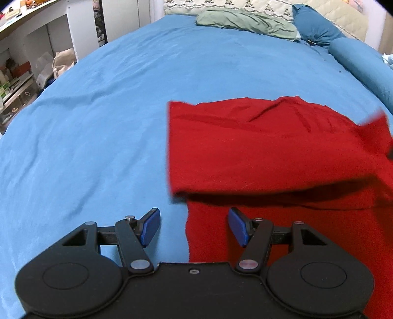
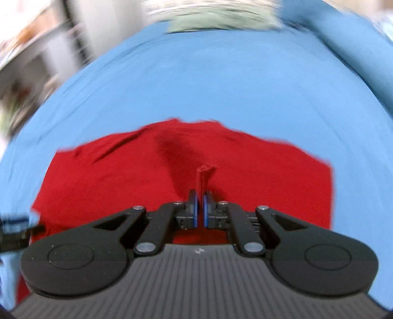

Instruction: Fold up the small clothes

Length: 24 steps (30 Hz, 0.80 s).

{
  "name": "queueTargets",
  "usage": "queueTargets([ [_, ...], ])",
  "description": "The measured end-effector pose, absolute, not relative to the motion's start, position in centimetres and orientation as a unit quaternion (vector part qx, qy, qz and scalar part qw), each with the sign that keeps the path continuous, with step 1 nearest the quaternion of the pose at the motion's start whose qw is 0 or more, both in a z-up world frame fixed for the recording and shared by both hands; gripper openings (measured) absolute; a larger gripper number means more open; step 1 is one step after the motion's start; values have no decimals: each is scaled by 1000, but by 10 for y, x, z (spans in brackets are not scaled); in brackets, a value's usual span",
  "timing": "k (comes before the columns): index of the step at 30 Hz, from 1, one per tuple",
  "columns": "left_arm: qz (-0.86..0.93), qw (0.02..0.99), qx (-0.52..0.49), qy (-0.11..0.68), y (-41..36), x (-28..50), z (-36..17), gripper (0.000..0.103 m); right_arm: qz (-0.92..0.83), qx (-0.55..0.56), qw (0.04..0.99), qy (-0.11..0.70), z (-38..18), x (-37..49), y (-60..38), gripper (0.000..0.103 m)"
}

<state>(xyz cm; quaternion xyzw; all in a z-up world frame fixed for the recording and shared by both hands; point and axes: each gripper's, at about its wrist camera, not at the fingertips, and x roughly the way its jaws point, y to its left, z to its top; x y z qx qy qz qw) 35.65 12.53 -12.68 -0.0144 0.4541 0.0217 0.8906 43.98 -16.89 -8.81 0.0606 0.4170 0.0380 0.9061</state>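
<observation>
We are mid-fold: our right claw [image 2: 200, 208] pinches the red garment [image 1: 258, 147] on the bed [image 1: 98, 122], carrying a flap over; our left claw [image 1: 194, 227] gapes empty. Next, lay it flat.

Garment [image 1: 270, 152] on bed sheet [image 1: 98, 122], pillows [image 1: 316, 24] behind, shelves [image 1: 22, 73] left.

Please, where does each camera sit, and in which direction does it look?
Left wrist: behind the open left claw, looking along the blue bed sheet toward the pillows; the red garment lies to the right.
Right wrist: behind the right claw, shut on a red garment fold, facing the same way.
Shared: garment, sheet, green cloth.
</observation>
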Motion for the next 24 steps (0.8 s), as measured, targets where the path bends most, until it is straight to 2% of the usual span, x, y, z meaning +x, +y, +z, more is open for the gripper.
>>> queueTargets([
  [3,26,888,-12,458,126,359,-131,66,-14,92,894,438,-113,424,-190,20],
  [6,25,888,-8,459,125,362,-134,66,-20,127,885,448,-134,416,-200,25],
  [7,24,888,-6,459,124,362,-135,66,-20,140,885,444,-136,414,-204,35],
  [8,23,889,-3,458,124,362,-135,66,-19,154,885,438,-136,414,-207,51],
  [10,23,889,2,456,123,362,-136,66,-25,162,891,423,-134,413,-204,64],
  [12,24,890,4,455,124,363,-137,66,-31,158,895,416,-133,420,-208,59],
  [13,26,891,5,454,124,364,-137,66,-29,157,893,422,-133,424,-211,35],
  [14,27,891,7,453,124,365,-137,66,-30,152,889,431,-132,429,-211,20],
  [18,25,894,11,448,124,372,-135,62,-31,142,908,393,-96,426,-226,20],
  [21,8,899,16,438,120,380,-134,50,-57,121,925,356,-71,418,-243,20],
  [22,3,899,21,437,118,383,-134,42,-63,121,926,353,-69,417,-250,20],
  [24,-12,897,27,441,112,388,-137,21,-81,120,924,355,-74,415,-265,20],
])
